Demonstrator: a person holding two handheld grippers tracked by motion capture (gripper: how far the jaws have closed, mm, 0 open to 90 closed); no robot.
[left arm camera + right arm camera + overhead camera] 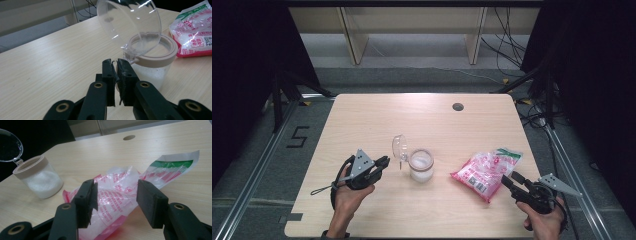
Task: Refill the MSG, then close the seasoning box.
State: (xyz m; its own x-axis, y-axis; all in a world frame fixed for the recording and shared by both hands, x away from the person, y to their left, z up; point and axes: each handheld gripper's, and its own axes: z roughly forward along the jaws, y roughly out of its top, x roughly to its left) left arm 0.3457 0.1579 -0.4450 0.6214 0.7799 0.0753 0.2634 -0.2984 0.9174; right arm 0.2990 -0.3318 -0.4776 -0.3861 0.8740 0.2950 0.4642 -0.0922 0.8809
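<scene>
A light wooden table (pixel 362 120) carries a small clear jar (pixel 421 170) with a beige rim, part-filled with white grains. It stands a little toward the near edge, about midway between the left and right edges. Its clear round lid (pixel 399 146) is swung open and stands up on the jar's left side, hinged at the rim.

A pink and white plastic bag (pixel 484 170) with a green stripe at its far end lies flat nearer the right edge, apart from the jar. In the right gripper view the bag looks crumpled and holds something white.

The left hand-held gripper (pixel 382 162) lies low over the table just left of the jar, pointing at it. In the left gripper view its jaws stand pressed together with only a sliver between the pads, and nothing is held in them. Their tips are right beside the lid's hinge tab; whether they touch it cannot be told.

The right hand-held gripper (pixel 508 179) sits near the table's near right corner, pointing toward the bag. In the right gripper view its jaws stand partly open, with the bag lying beyond and below the gap. The pads do not press on the plastic.

A small round hole (pixel 457 106) shows in the table near the far edge.
</scene>
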